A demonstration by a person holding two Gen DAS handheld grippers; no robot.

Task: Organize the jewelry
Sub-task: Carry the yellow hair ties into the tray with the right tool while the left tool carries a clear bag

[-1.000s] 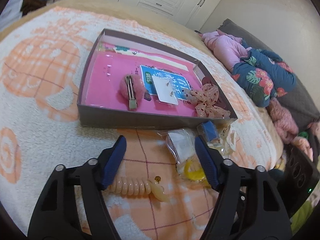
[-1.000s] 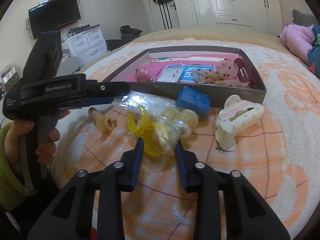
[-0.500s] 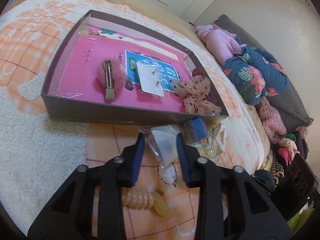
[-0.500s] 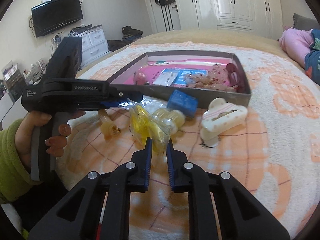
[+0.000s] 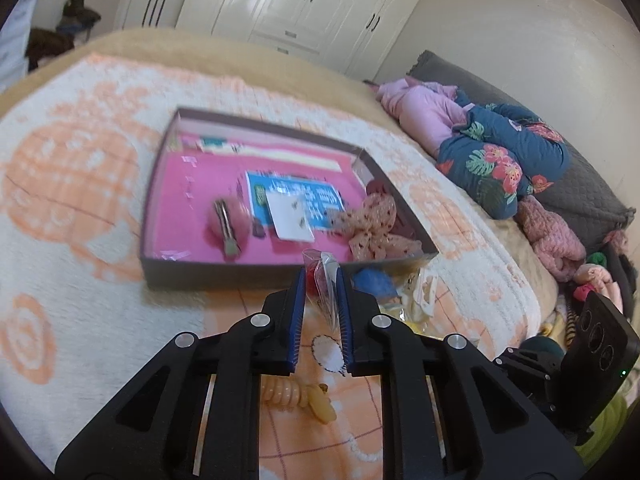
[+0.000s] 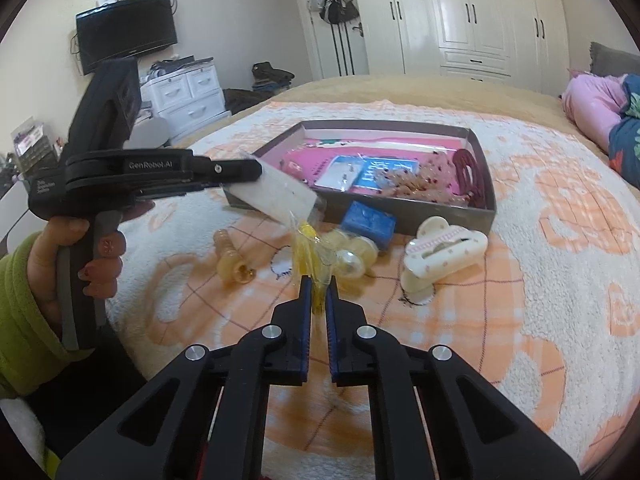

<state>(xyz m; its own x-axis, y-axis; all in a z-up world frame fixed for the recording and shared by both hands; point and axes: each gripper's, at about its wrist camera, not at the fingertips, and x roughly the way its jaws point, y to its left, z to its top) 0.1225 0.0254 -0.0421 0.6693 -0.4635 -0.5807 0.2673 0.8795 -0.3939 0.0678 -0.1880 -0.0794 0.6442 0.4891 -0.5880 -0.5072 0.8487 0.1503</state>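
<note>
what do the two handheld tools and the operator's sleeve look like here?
Both tools are black plastic with silver pivot screws and blue ribbed pads: left tool, right tool. From the right wrist view, the left unit has a pistol-style grip with a grey strip, white "GenRobot.AI" lettering and a small white label on its side. The hand holding it comes out of a lime-green fleece sleeve. No cables visible.

Pink-lined grey box, orange-and-white blanket, blue cube, perhaps dotted cream claw clip.
</note>
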